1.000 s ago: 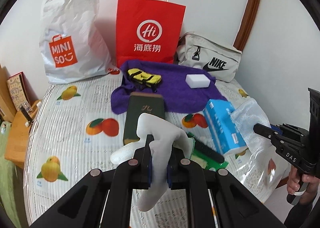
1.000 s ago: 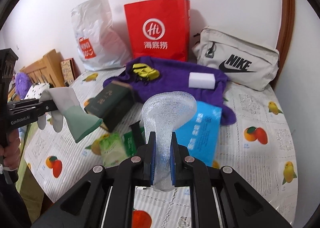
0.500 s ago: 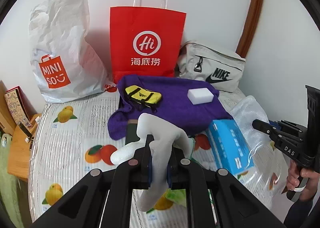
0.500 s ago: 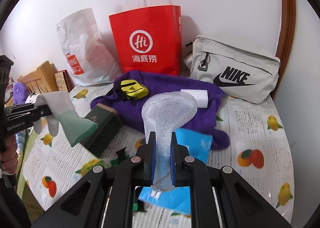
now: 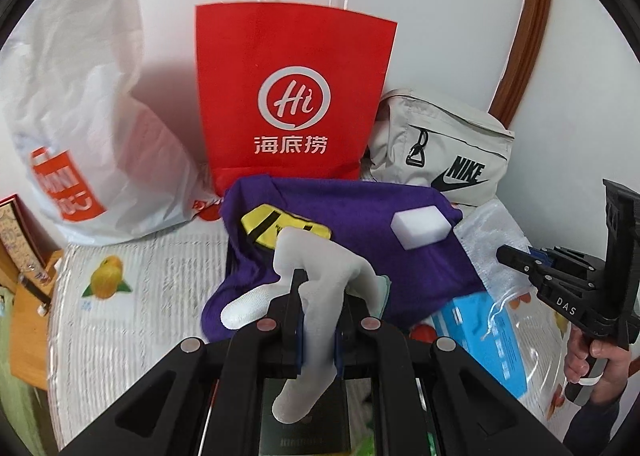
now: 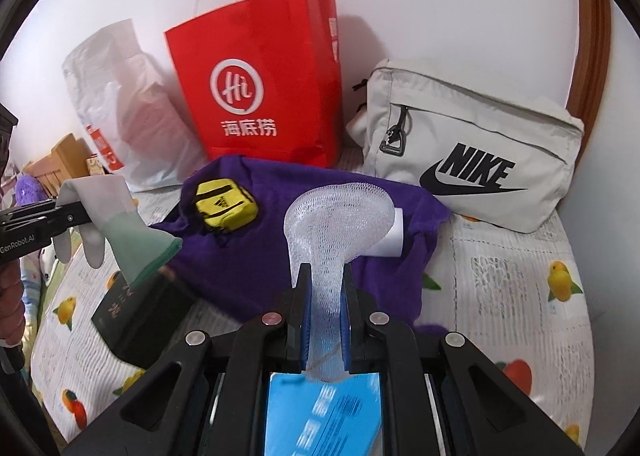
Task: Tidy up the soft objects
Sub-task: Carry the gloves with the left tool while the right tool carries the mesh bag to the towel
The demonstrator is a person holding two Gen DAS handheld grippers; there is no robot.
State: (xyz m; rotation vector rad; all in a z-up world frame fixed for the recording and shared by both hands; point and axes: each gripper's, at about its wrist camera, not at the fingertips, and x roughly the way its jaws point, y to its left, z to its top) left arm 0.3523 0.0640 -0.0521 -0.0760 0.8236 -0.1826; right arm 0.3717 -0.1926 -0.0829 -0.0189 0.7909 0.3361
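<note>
Left claw (image 5: 318, 320) grasps a grey rubber glove (image 5: 316, 268); right claw (image 6: 326, 320) grasps a white mesh net (image 6: 338, 216); the red paper bag (image 6: 260, 88) stands far behind the purple cloth (image 6: 280, 184).

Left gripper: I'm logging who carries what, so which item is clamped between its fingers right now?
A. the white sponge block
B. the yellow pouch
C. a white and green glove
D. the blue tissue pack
C: the left gripper is shut on the glove, whose white fingers and green cuff hang from it in the right wrist view.
</note>
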